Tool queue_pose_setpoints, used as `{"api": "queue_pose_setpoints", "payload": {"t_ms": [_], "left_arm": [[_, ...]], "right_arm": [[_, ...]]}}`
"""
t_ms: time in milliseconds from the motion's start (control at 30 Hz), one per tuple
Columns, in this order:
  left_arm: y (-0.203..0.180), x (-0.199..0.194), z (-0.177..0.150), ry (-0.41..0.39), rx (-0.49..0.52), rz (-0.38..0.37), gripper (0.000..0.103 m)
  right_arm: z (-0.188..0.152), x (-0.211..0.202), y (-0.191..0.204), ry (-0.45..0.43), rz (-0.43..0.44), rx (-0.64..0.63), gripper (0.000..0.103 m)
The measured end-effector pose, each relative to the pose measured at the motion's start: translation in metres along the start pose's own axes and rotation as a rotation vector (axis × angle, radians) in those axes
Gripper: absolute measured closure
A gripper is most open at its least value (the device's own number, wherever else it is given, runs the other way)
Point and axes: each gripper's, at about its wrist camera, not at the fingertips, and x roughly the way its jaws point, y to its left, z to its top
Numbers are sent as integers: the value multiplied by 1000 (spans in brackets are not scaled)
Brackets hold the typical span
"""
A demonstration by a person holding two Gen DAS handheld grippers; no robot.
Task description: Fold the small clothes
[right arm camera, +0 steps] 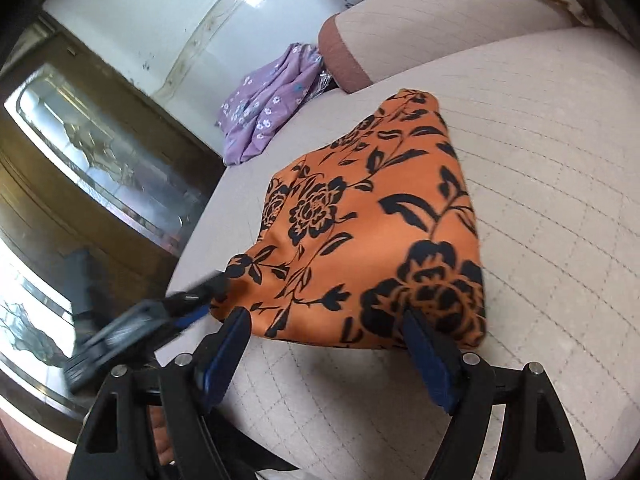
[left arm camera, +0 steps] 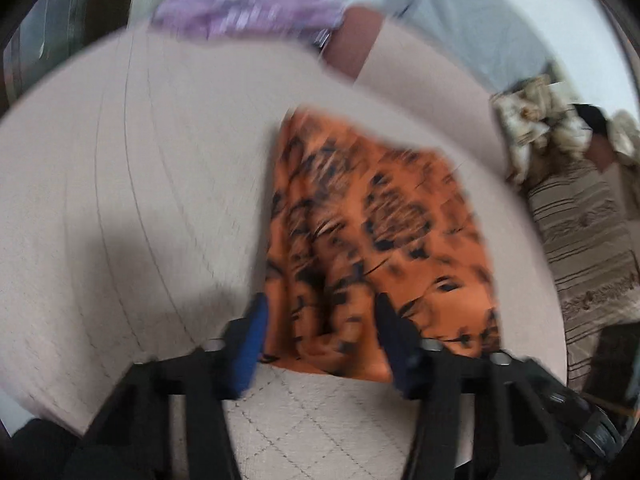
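My right tongs (right arm camera: 324, 320) are spread wide, fingertips straddling the near hem of the orange floral garment (right arm camera: 372, 232), pinching nothing. The garment lies folded on the beige quilted bed cover (right arm camera: 540, 200), filling the middle of the right wrist view. My left tongs (left arm camera: 320, 308) come in at eight o'clock there, tips at the garment's near left corner. In the blurred left wrist view the jaws stand part open, cloth between them; whether they're pinching it I can't tell. A purple flowered cloth (right arm camera: 264, 108) sits bunched at eleven o'clock by a brown-ended cushion (right arm camera: 344, 56). No containers in sight.
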Motion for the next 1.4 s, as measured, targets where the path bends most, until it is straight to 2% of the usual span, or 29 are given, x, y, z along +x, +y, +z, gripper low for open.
{"api": "queue_pose_setpoints", "payload": {"t_ms": [33, 67, 100, 167, 200, 233, 267, 300, 433, 533, 567, 667, 700, 733, 767, 800, 833, 933, 1033, 1067, 1100, 1167, 1200, 1233, 1267, 1300, 1333, 1367, 1400], "left_arm": [[6, 7, 2, 28, -30, 3, 74], [11, 5, 1, 28, -52, -6, 78], [11, -1, 2, 8, -53, -13, 90], [1, -23, 3, -73, 7, 10, 97], [0, -24, 1, -93, 32, 33, 97], [3, -18, 0, -78, 37, 60, 97], [10, 4, -3, 1, 17, 80, 96], [16, 15, -6, 26, 7, 81, 93], [5, 9, -5, -5, 57, 127, 92], [-1, 4, -5, -11, 64, 162, 82], [-4, -1, -3, -24, 66, 170, 82], [-20, -30, 5, -110, 109, 213, 77], [-29, -41, 9, -155, 124, 219, 69], [-36, -47, 12, -184, 134, 210, 55], [-47, -54, 17, -217, 157, 182, 48], [-54, -55, 19, -229, 177, 159, 37], [-64, -52, 22, -237, 208, 132, 36], [-82, -16, 27, -183, 305, 151, 36], [-67, 36, 30, -49, 266, 258, 39], [-54, 48, 28, -4, 222, 238, 38], [-46, 48, 27, -20, 187, 204, 35], [-40, 46, 25, -29, 166, 193, 32], [-39, 46, 25, -32, 162, 189, 32], [-39, 47, 25, -36, 163, 190, 31], [-37, 47, 24, -38, 165, 192, 31], [-33, 46, 22, -39, 161, 190, 30], [-31, 48, 21, -41, 153, 182, 28], [-29, 48, 19, -45, 150, 170, 28], [-27, 47, 17, -49, 155, 164, 27]], "right_arm": [[1, 1, -3, -3, 7, 0, 22], [2, 0, -6, -5, 13, 5, 22], [2, 1, -8, -6, 18, 11, 22], [4, -2, -15, -16, 28, 24, 22], [4, -4, -18, -20, 29, 30, 22], [5, -4, -22, -21, 34, 40, 22], [5, 0, -23, -20, 38, 48, 22], [6, 0, -25, -18, 43, 55, 22], [13, -4, -22, -20, 72, 44, 22], [27, -12, -20, -41, 98, 39, 22], [32, -12, -20, -44, 108, 39, 21], [44, 0, -29, -23, 137, 74, 15], [44, 10, -35, 14, 143, 95, 15], [42, 28, -47, 80, 147, 139, 15], [39, 36, -53, 115, 151, 174, 15], [37, 39, -57, 121, 165, 198, 15], [36, 35, -58, 103, 187, 209, 15], [42, 19, -56, 60, 209, 200, 15], [59, -1, -62, -22, 189, 189, 15], [68, -5, -72, -42, 164, 202, 15], [74, -3, -82, -43, 144, 223, 15], [83, 16, -106, 8, 115, 289, 14], [86, 29, -114, 52, 116, 313, 15], [86, 44, -119, 102, 131, 333, 21], [85, 59, -117, 152, 159, 336, 43], [86, 72, -102, 195, 151, 268, 47], [86, 75, -85, 197, 81, 172, 51], [87, 75, -70, 194, 25, 96, 61], [88, 73, -61, 184, -10, 56, 62]]}}
